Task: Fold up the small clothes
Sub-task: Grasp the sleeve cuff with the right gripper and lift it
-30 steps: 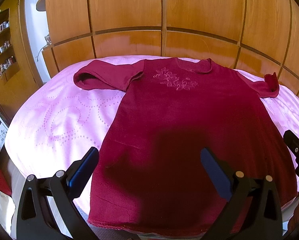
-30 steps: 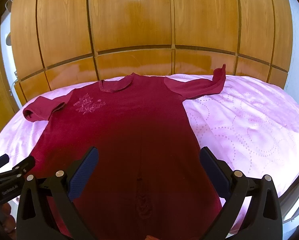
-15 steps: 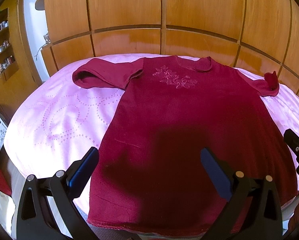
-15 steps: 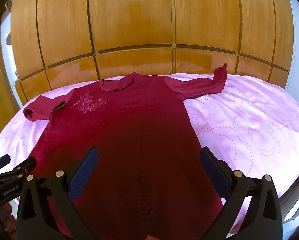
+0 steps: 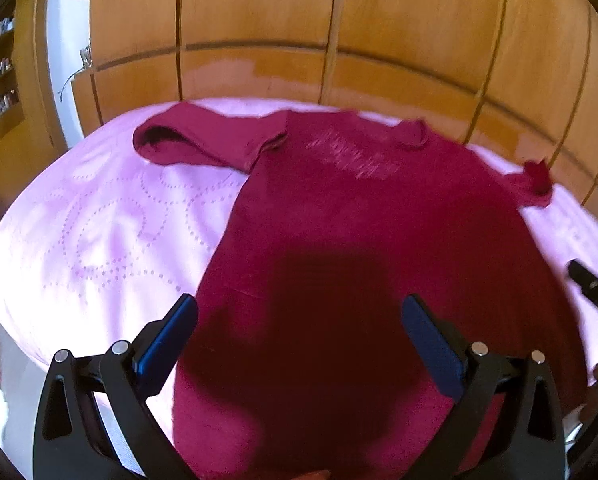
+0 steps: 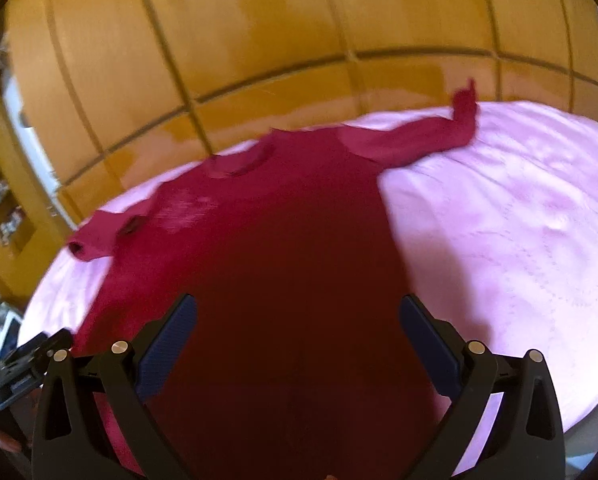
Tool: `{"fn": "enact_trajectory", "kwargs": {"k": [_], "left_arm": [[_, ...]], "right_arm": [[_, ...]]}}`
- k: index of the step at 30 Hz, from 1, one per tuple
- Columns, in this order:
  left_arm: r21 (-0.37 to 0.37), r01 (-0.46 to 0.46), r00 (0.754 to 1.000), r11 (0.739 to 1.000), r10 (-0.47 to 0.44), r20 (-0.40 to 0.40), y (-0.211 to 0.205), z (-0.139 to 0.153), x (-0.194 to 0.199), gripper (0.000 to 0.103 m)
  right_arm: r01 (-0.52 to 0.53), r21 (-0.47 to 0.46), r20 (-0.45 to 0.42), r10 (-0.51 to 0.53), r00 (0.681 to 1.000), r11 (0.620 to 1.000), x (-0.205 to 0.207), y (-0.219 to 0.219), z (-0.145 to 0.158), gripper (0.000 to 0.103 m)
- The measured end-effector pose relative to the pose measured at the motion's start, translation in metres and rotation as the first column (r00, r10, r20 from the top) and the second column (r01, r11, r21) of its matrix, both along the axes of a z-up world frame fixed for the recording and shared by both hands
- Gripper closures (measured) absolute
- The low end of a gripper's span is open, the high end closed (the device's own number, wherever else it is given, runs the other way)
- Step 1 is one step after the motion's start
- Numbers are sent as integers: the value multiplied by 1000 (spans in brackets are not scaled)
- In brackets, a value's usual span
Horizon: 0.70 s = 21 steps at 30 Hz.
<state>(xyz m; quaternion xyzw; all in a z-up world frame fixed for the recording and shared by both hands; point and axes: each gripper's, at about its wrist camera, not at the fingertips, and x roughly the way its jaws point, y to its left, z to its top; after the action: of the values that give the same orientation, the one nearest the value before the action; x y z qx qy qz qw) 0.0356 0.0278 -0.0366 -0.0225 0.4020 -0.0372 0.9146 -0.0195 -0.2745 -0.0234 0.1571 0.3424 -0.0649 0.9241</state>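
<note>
**Both tools spread wide above a flat red top**

A dark red long-sleeved top (image 5: 371, 240) is lying face up and spread flat on a bed with a pink patterned bedspread (image 5: 99, 232), its neckline pointing toward the wooden wardrobe panels (image 5: 259, 32) behind. One sleeve is reaching out over the pink cover on each side. The left tool (image 5: 299, 336) is hanging over the lower part of the top with its blue-padded fingers (image 5: 167, 340) spread wide, gripping nothing. The right tool (image 6: 297, 336) is likewise standing wide apart over the hem area, holding nothing. Both views are blurred, so whether either tool is touching the cloth is hard to tell; they appear to be clear of it.
</note>
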Motion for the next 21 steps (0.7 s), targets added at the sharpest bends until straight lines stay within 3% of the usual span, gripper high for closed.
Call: {"fn": "enact_trajectory", "kwargs": {"k": [6,12,17,21], "left_arm": [[26,-42,996,999,43,-72,5,-8,51,2],[54,-67,998,996,68,-11,2,-6,104,2],[34,-88,996,995,88,17,2,-14,135,2],[25,-99,995,995,99,-4,5,-26,145,2]], "right_arm": [[77,23,-19,-76,997,997,20,-63,1,3],[177,81,-8,-177,984,981,59,-146,2,3],[315,114,-57,-311,949,942,104,-217,-1,23],[372,96,-80,-365,928,923,139,-253,-2,23]]}}
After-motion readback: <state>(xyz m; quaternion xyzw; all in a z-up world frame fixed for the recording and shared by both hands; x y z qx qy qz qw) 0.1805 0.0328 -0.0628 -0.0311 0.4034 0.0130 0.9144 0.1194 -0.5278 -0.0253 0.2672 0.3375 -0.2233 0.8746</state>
